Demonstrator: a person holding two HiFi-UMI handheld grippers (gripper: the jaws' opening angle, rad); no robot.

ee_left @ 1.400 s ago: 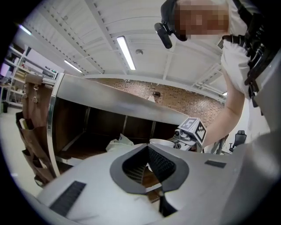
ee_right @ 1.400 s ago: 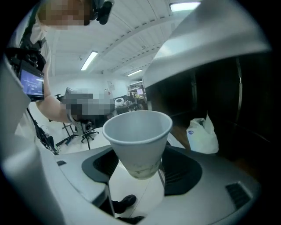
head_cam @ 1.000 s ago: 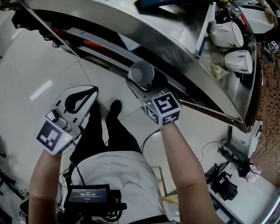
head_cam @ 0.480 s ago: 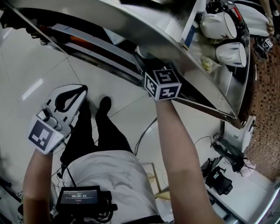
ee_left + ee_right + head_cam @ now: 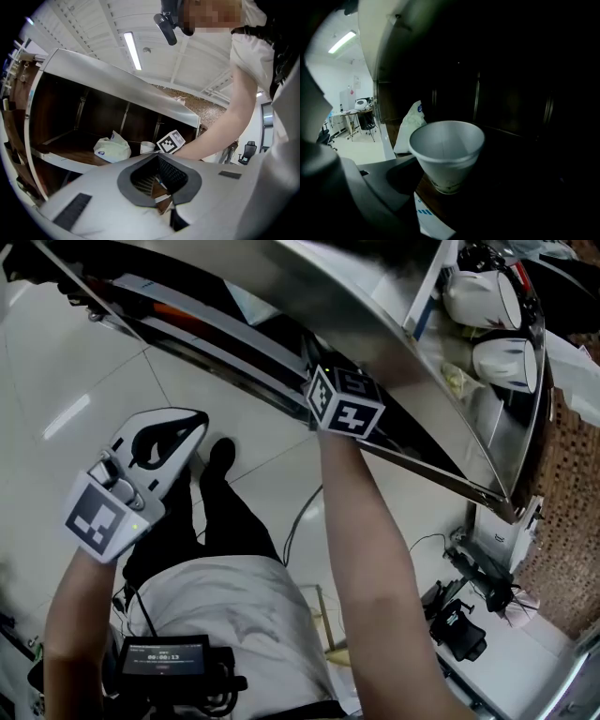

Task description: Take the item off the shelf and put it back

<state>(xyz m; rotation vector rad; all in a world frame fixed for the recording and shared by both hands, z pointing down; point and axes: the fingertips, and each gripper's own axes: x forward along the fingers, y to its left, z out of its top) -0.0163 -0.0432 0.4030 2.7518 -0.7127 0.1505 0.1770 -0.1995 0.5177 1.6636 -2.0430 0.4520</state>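
Observation:
A white paper cup stands upright on the dark wooden shelf board, between the jaws of my right gripper. Those jaws are opening; the left jaw stands just clear of the cup's wall and the right jaw is lost in the dark. In the head view only that gripper's marker cube shows, under the metal shelf top. The left gripper view shows the cup beside that cube. My left gripper hangs low over the floor, shut and empty.
A crumpled white bag lies on the same shelf board, left of the cup. Two white rounded things sit on the shelf top at the right. Cables and dark devices lie on the tiled floor at the lower right.
My right gripper has carried the cup from the open in under the shelf top, so the head view no longer shows the cup. The left gripper has barely moved.

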